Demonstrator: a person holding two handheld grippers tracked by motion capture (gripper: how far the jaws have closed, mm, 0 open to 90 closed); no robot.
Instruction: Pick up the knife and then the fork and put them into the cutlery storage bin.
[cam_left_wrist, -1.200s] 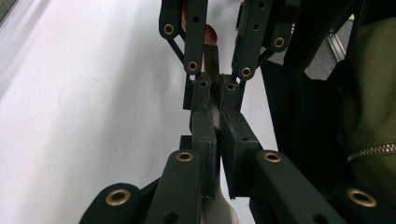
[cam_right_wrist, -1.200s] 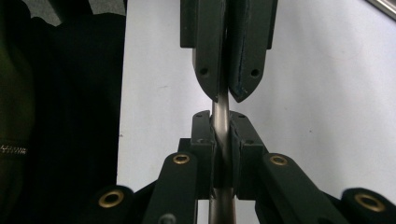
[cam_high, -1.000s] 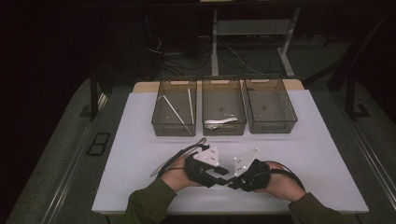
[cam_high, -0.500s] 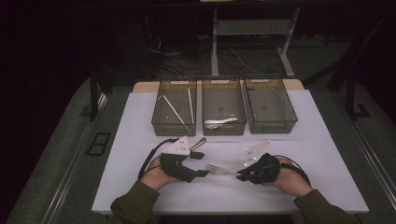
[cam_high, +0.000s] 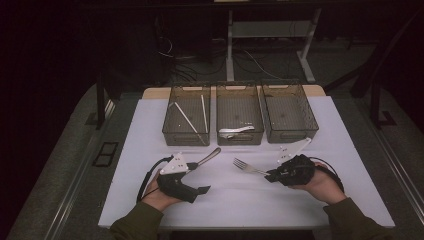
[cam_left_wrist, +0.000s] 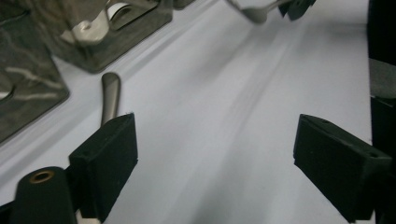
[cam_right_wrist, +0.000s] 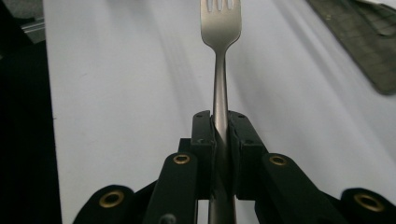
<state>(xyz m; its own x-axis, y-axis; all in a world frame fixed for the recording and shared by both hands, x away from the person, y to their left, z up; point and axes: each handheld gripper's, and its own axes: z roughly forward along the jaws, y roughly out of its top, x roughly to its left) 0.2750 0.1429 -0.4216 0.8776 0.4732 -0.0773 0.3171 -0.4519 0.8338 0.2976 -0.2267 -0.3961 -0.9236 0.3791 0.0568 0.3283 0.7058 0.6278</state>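
Fork (cam_high: 247, 166) clamped by its handle in the right gripper (cam_high: 272, 176), jaws pressed tight on the metal, tines pointing left toward the middle of the table (cam_high: 310, 210); seen along the jaws in the right gripper view (cam_right_wrist: 219, 88), held just above the white top. Left gripper (cam_high: 200, 190) near the front edge, left of centre, jaws wide apart and just opened further, nothing between them; in the left gripper view (cam_left_wrist: 215, 154) only bare white surface between the two black pads (cam_left_wrist: 105, 161).

Second utensil (cam_high: 209, 156) lying flat on the table just behind the left gripper, its rounded handle end (cam_left_wrist: 110, 95) pointing toward the bins.

Compared with a second ago: hands then close together at the front centre, both grippers meeting at the fork; now well apart, left one moved toward the left edge, right one toward the right edge with the fork carried along.

Three clear bins along the far edge: left bin (cam_high: 170, 127) with two thin white sticks, middle bin (cam_high: 239, 138) with a white utensil, right bin (cam_high: 310, 125).
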